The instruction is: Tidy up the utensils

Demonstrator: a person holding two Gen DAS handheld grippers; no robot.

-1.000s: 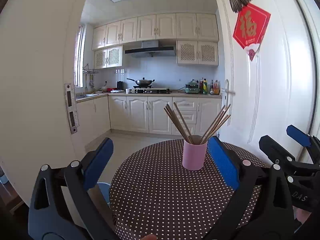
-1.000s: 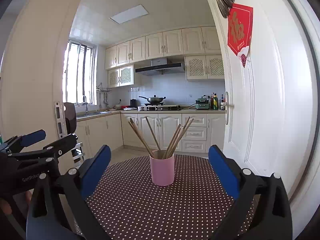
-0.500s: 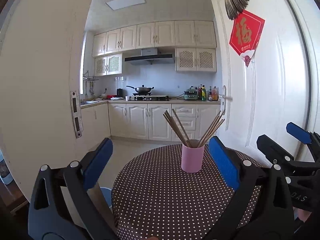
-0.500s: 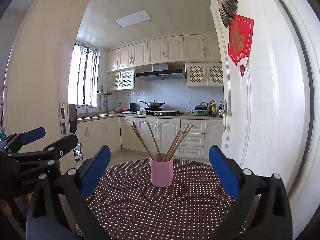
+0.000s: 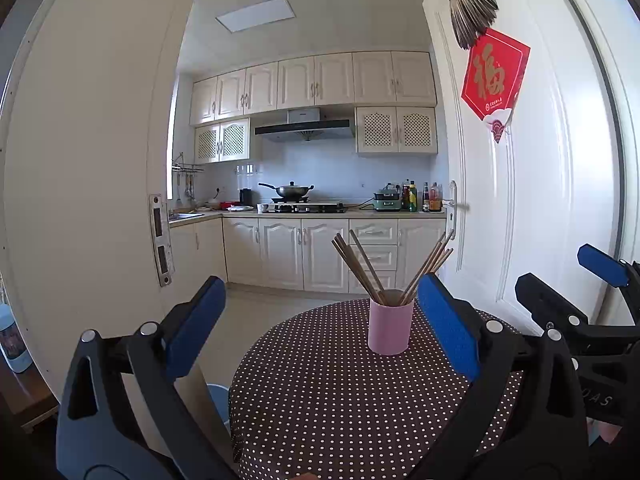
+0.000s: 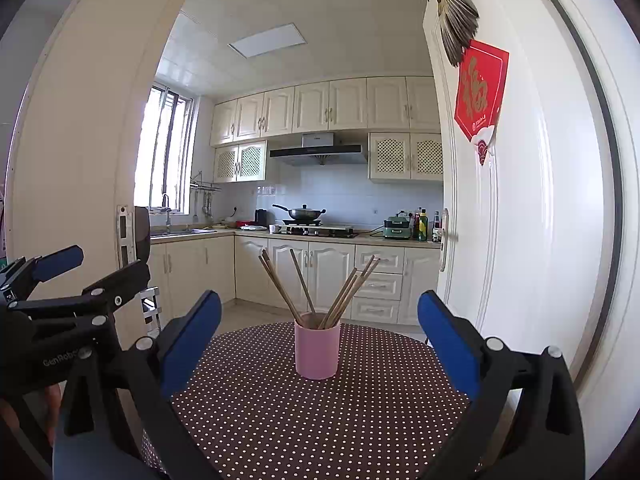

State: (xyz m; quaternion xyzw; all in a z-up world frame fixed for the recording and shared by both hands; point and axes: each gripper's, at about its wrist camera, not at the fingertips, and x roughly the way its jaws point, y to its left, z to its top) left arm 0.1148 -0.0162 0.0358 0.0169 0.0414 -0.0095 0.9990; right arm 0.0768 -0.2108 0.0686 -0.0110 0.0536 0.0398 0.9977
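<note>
A pink cup (image 5: pixel 390 327) (image 6: pixel 317 349) stands upright on a round table with a brown polka-dot cloth (image 5: pixel 340 400) (image 6: pixel 320 420). Several wooden chopsticks (image 5: pixel 362 268) (image 6: pixel 312 292) stick out of it, fanned left and right. My left gripper (image 5: pixel 322 328) is open and empty, held above the table's near side, short of the cup. My right gripper (image 6: pixel 319 346) is also open and empty, with the cup centred far beyond its fingers. Each gripper shows at the edge of the other's view: the right gripper (image 5: pixel 592 284), the left gripper (image 6: pixel 76 276).
A white door (image 5: pixel 520 200) with a red hanging (image 5: pixel 494 80) stands open just right of the table. A door frame (image 5: pixel 100 200) is at the left. Beyond lies a kitchen with cabinets and a wok on the stove (image 5: pixel 290 191). A blue bin (image 5: pixel 218 396) sits under the table's left edge.
Both grippers have pulled back and tilted up a little, so the cup sits lower and slightly farther in both views. Both jaws stay open.
</note>
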